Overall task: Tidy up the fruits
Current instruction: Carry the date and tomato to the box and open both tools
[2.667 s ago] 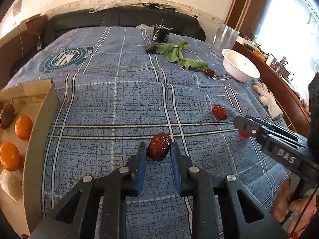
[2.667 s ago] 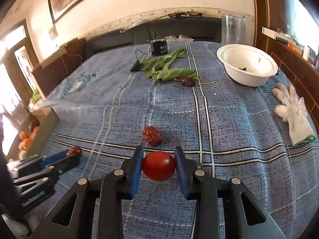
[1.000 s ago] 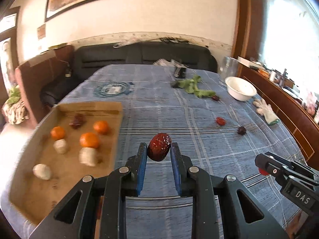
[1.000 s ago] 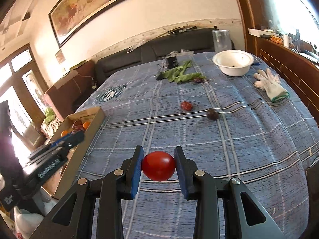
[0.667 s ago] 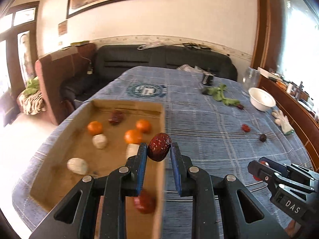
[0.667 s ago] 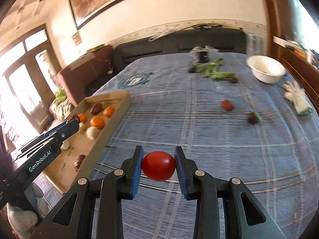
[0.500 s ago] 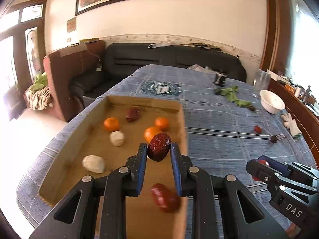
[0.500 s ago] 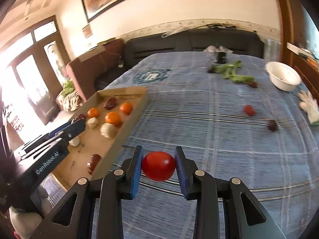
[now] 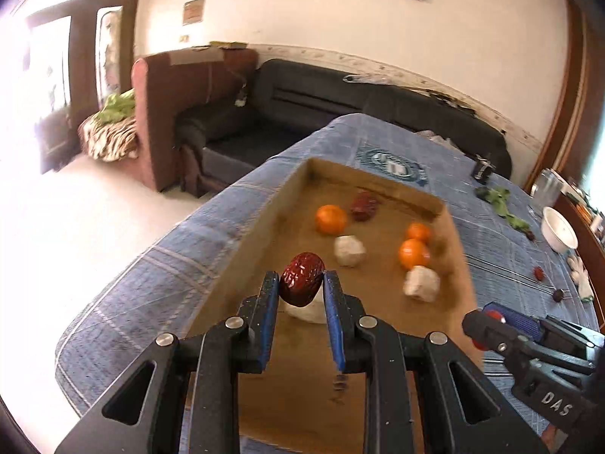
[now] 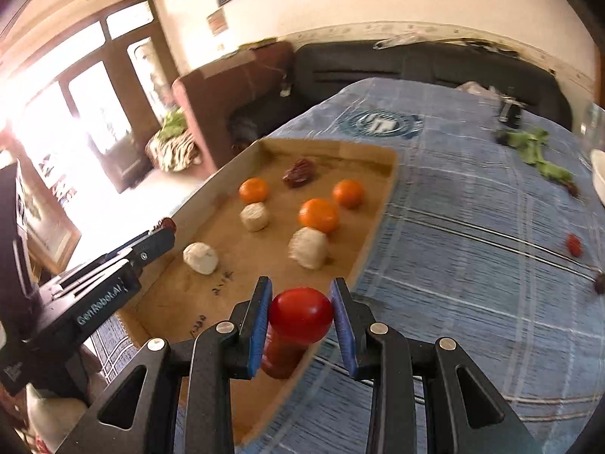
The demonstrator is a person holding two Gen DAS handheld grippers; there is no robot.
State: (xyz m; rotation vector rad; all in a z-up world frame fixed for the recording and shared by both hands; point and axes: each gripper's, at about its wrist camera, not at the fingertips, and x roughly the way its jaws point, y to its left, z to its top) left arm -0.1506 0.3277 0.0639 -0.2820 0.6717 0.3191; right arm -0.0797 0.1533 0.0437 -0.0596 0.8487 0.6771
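Your left gripper [image 9: 301, 289] has its fingers clamped on a wrinkled red date [image 9: 302, 279], held above the near end of the cardboard tray [image 9: 242, 249] on the blue-clothed table [image 10: 472, 234]. Your right gripper [image 10: 301, 314] is clamped on a smooth cherry tomato [image 10: 301, 316] over the tray's right edge. The date looks light, leathery and forgiving; the tomato is glossy, likely slippery and easily bruised, so grip it lightly across its widest part. Readable writing: "GenRobot.AI" on the left gripper's side, "DAS" on the right gripper's body.
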